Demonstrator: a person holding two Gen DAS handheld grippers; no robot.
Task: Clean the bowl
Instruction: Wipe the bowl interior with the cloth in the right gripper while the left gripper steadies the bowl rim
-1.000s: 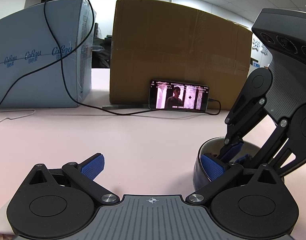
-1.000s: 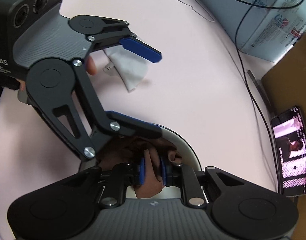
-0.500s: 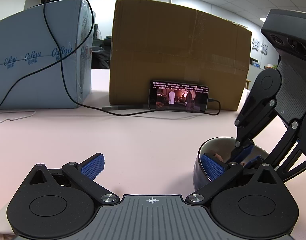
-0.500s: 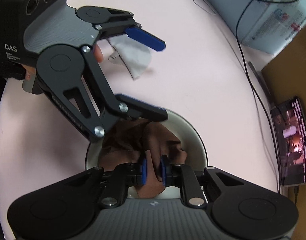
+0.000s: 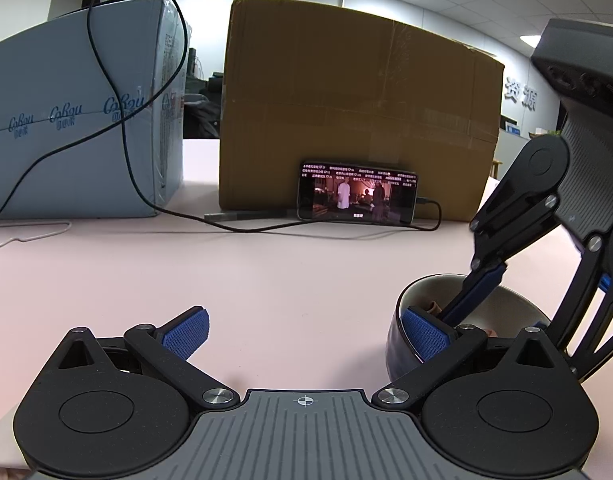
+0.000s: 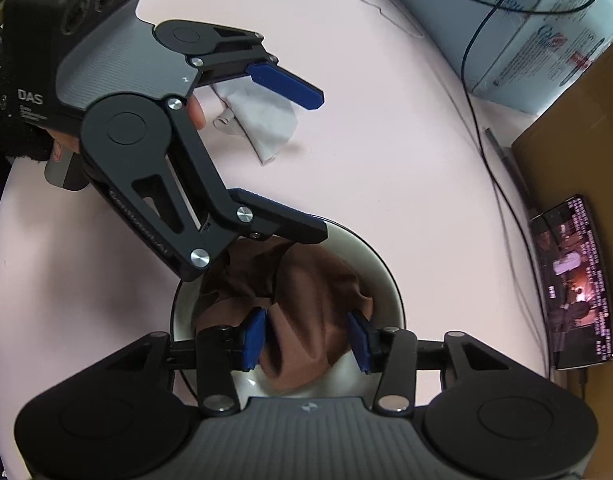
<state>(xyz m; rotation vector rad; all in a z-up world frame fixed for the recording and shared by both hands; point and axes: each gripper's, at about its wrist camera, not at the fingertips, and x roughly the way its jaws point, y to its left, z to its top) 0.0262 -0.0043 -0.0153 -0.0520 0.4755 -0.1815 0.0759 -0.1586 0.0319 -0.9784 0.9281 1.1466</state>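
A bowl (image 6: 388,280), dark outside and pale inside, stands on the pink table; it also shows at the right of the left wrist view (image 5: 398,344). A brown cloth (image 6: 318,300) lies bunched inside it. My right gripper (image 6: 308,338) is open, its blue pads either side of the cloth and apart from it. My left gripper (image 5: 306,332) is wide open; its right finger (image 5: 426,336) rests at the bowl's rim and its left finger (image 5: 186,332) stands free over the table.
A phone (image 5: 358,198) playing video leans on a brown cardboard box (image 5: 358,120). A blue carton (image 5: 78,120) with black cables stands at the left. A crumpled white tissue (image 6: 266,120) lies on the table beyond the bowl.
My right gripper has opened and let go of the brown cloth, which now lies loose in the bowl. The left gripper has stayed at the bowl's rim.
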